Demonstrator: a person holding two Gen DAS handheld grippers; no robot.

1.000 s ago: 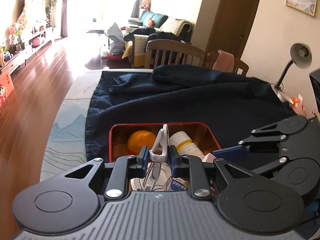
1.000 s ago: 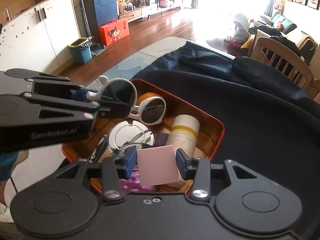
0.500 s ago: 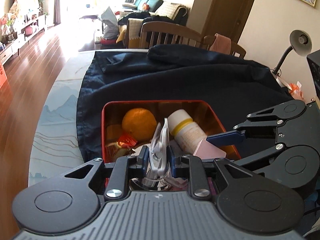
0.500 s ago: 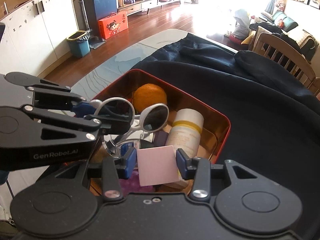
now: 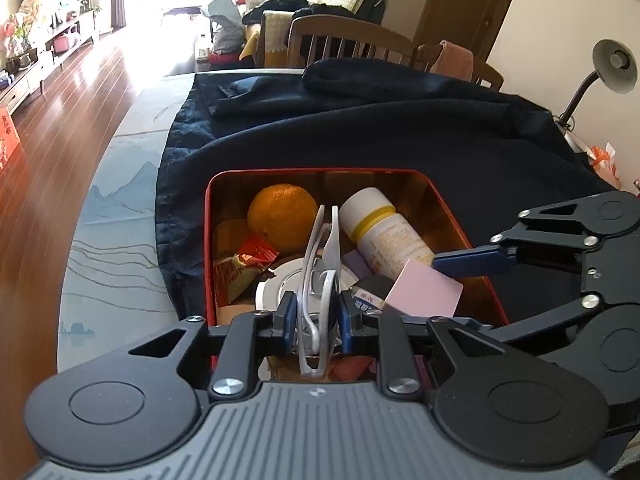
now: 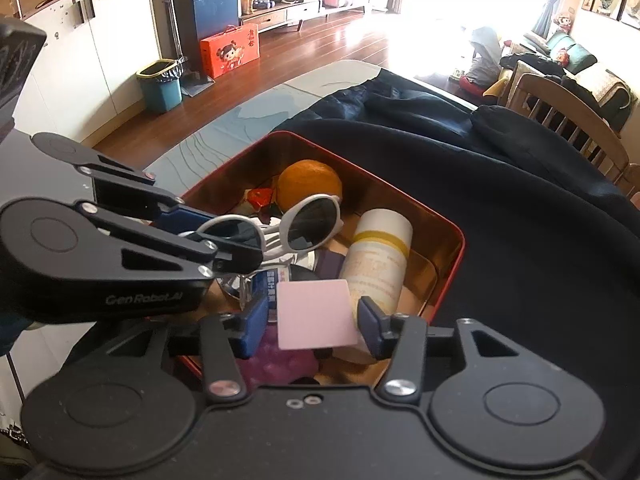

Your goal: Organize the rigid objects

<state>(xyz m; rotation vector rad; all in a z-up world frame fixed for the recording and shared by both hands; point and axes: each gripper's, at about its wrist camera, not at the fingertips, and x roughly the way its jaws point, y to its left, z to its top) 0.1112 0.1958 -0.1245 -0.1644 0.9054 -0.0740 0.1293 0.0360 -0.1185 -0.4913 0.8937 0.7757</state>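
Holding sunglasses (image 6: 296, 228) over the red tin (image 5: 448, 208).
My left gripper (image 5: 316, 320) pinches them; my right gripper's (image 6: 312, 318) jaws, just opening, flank the pink card (image 6: 314, 314) without touching.

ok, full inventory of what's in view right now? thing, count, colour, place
metal tin: 1, red rim, copper inside, on the dark cloth
dark cloth: 1, navy, spread over the table
orange: 1, orange, tin's far left corner
cylindrical plastic bottle: 1, white with yellow band, lying in the tin's right side
sunglasses: 1, white frame, dark lenses, clamped in the left gripper over the tin
square card: 1, pink, between the right gripper's fingers
snack wrapper: 1, red, tin's left side
round disc: 1, white and silver, tin floor
left gripper: black, blue pads, shut on the sunglasses
right gripper: black, blue pads, jaws have just been opening, gaps beside the card
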